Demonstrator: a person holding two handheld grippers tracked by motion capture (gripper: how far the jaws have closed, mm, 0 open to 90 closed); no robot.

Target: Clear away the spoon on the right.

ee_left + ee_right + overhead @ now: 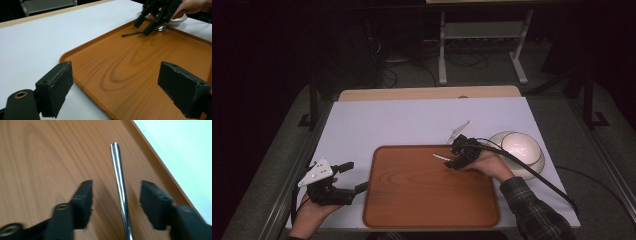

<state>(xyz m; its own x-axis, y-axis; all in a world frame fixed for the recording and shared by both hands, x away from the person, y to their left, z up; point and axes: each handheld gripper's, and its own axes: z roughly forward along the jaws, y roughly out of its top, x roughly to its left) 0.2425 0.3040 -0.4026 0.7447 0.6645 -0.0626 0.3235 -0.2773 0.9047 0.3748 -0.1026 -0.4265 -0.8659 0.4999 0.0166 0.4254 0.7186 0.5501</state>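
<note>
A metal spoon [442, 157] lies on the wooden tray [432, 200], near its far right corner. My right gripper [455, 156] hovers low over the spoon and is open. In the right gripper view the thin handle [120, 187] runs between the two jaws, and neither pad touches it. The left gripper view shows the spoon [132, 34] flat on the tray beneath the right gripper [144, 25]. My left gripper [356, 177] rests at the tray's left edge, open, with nothing between its jaws [117, 90].
A white bowl [518, 150] stands on the white table cover [412, 120] just right of the tray, behind the right hand. The tray's wide middle [130, 65] is bare wood. Table legs and cables lie on the floor beyond the far edge.
</note>
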